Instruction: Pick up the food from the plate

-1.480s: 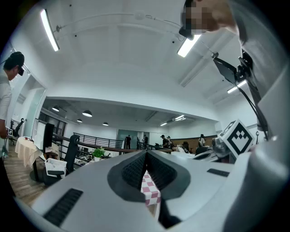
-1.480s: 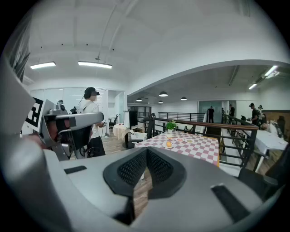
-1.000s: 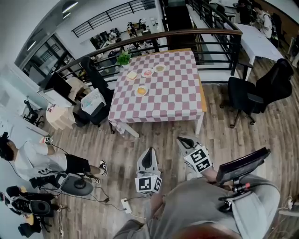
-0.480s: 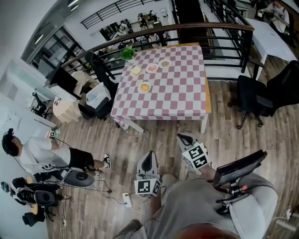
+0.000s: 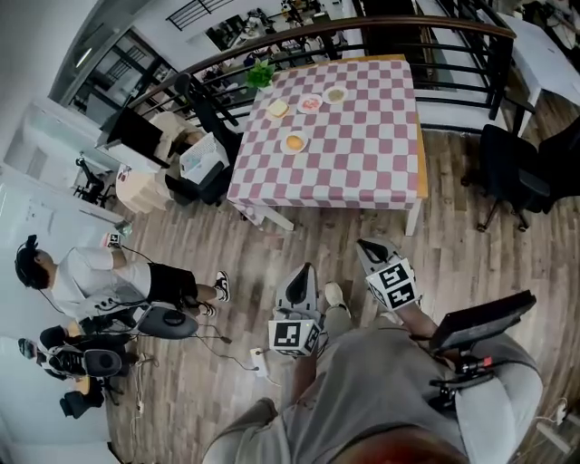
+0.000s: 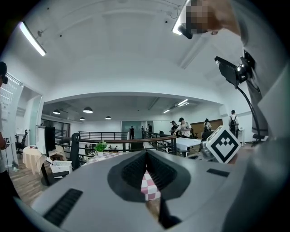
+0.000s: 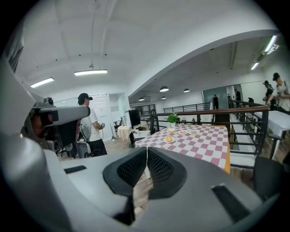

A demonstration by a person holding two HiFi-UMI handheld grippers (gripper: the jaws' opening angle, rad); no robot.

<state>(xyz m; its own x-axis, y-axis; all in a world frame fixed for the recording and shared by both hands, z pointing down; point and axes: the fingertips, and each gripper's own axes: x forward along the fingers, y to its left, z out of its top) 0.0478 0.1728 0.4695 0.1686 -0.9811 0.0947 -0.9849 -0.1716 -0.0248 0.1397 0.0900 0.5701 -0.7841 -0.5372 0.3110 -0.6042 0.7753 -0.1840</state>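
A table with a pink-and-white checked cloth (image 5: 349, 145) stands well ahead of me. On its far left part sit several small plates: one with an orange round food (image 5: 294, 141), one with a yellowish slice (image 5: 277, 109), and two more (image 5: 310, 103) (image 5: 336, 94). The orange food (image 7: 169, 139) also shows in the right gripper view. My left gripper (image 5: 300, 275) is shut and empty, low over the wooden floor. My right gripper (image 5: 371, 246) is shut and empty too, a little nearer the table. Both are far short of the plates.
A railing (image 5: 362, 27) runs behind the table, with a potted plant (image 5: 260, 74) at its far left corner. Black office chairs (image 5: 517, 172) stand to the right. A person (image 5: 86, 285) sits on the floor at the left among gear and cables (image 5: 163, 322).
The view has shifted: the table now sits higher and further right in the picture. Both grippers stay shut, low in the picture in front of me.
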